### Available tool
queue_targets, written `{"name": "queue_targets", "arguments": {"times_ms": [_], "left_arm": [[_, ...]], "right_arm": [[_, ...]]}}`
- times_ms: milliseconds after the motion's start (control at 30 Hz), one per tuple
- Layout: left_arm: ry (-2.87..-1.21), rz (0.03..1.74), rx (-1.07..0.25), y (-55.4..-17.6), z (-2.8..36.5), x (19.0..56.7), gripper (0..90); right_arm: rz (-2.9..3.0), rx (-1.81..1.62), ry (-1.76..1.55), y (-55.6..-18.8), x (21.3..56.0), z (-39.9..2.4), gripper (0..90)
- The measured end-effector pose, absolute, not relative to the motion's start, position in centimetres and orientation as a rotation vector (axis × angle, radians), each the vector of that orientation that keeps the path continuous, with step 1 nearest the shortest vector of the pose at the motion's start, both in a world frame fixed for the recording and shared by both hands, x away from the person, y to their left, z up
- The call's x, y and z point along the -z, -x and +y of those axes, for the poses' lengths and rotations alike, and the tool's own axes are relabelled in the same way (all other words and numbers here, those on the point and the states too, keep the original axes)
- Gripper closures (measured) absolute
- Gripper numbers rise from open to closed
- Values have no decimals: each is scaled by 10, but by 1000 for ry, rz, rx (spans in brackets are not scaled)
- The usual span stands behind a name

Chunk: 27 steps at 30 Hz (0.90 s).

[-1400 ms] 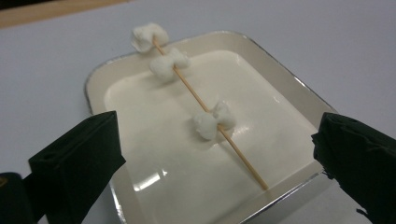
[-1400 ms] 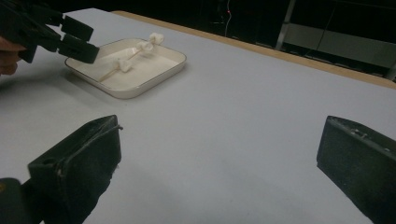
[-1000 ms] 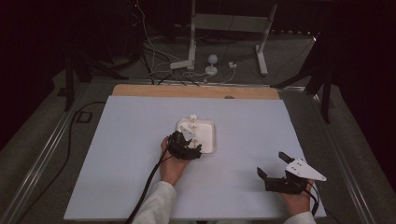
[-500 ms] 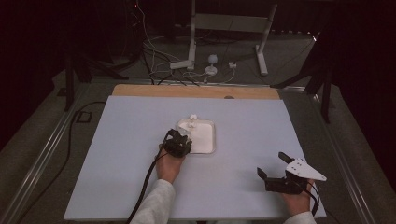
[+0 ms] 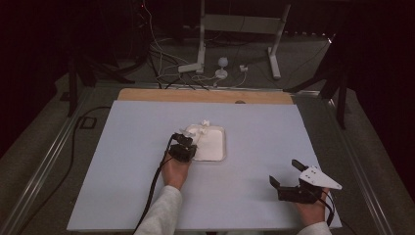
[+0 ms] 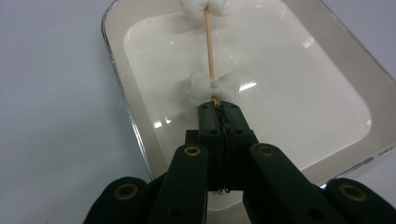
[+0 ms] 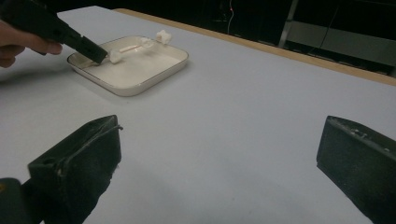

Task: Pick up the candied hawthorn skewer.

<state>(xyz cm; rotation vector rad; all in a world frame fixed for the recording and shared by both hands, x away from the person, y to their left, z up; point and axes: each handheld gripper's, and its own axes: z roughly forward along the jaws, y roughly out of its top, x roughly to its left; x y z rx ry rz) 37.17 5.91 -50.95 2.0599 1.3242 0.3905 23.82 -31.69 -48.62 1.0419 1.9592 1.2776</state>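
A thin wooden skewer (image 6: 208, 42) carries white marshmallow pieces: one (image 6: 212, 87) right at my jaw tips, another (image 6: 205, 5) farther along. It hangs low over a white rectangular tray (image 6: 116, 79). My left gripper (image 6: 218, 109) is shut on the skewer's near end, at the tray's left edge (image 5: 188, 138). From the right gripper view, the skewer (image 7: 133, 47) slants over the tray (image 7: 154, 77) from the left gripper (image 7: 88, 49). My right gripper (image 5: 285, 172) rests near the table's front right, open and holding nothing (image 7: 219, 154).
A pale blue mat (image 5: 122, 161) covers the table, with a wooden strip (image 5: 205, 95) along its far edge. Beyond the table are stand legs (image 5: 200, 44) and cables (image 5: 161, 73) on the floor. A black cable (image 5: 154, 188) trails from the left gripper.
My left gripper has shifted a little to the left, to the tray's left edge, still shut on the skewer. The right gripper has not moved.
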Motion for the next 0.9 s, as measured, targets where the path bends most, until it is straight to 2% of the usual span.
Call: {"name": "queue_targets", "arguments": {"times_ms": [333, 567, 900], "left_arm": [[-1987, 1260, -433, -359, 65, 488, 900], [-2016, 1200, -370, -346, 66, 481, 900], [-2082, 1236, -287, -343, 72, 500, 897]], "right_arm": [[1959, -1273, -1042, -238, 486, -317, 0], [1957, -1272, -1043, -238, 486, -317, 0], [1961, -1269, -1039, -238, 487, -316, 0]]}}
